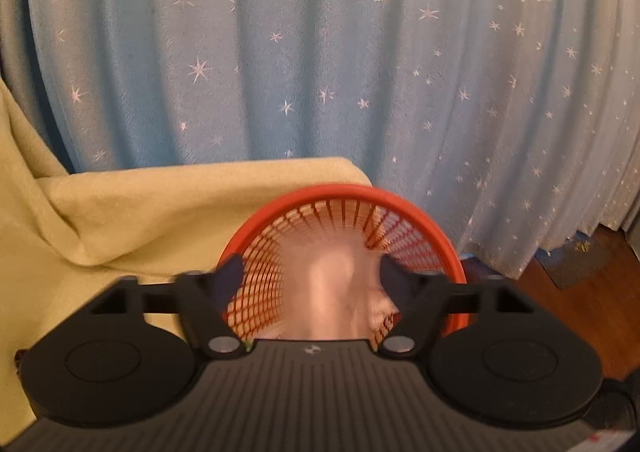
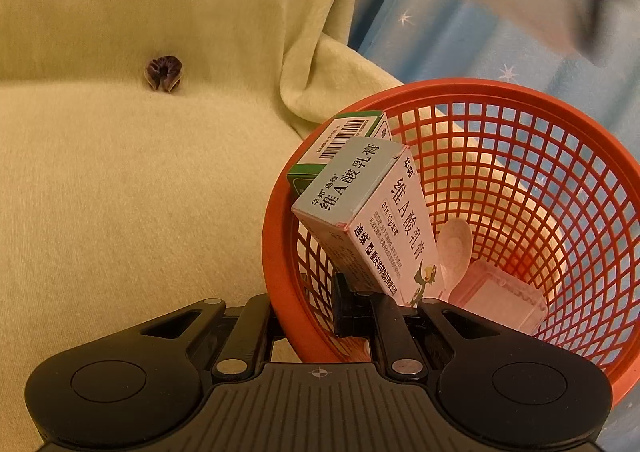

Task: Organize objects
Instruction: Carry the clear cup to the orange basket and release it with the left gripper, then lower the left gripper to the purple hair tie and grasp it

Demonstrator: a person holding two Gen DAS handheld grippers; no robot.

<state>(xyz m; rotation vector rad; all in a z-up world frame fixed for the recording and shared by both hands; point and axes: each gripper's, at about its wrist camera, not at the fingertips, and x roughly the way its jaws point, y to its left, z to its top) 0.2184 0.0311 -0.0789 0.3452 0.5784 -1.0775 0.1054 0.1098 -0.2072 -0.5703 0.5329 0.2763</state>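
While the right gripper (image 2: 352, 316) is pinching the near rim of the round orange plastic mesh basket (image 2: 520, 179) with its fingers nearly together, the left gripper (image 1: 310, 276) is hanging over the same basket, fingers spread wide, with a blurred pale pink object (image 1: 332, 292) between them; whether the pads are pressing on it I cannot tell.

That basket is looking light and springy, likely flexing at the rim, so holding its thick band is making sense. Inside it, a grey-blue cardboard ointment box (image 2: 360, 219), a green-and-white barcoded carton (image 2: 340, 139), a pale plastic spoon (image 2: 454, 248) and a clear plastic case (image 2: 500, 300) are lying loosely, all light, stiff and crushable.

A dark purple fabric scrunchie (image 2: 164, 73), soft and easy to pinch anywhere, is waiting well apart on the yellow-green fleece blanket (image 2: 120, 211); only the right view is showing it and the contents. Only the left view is showing the full blue star-printed curtain (image 1: 320, 51).
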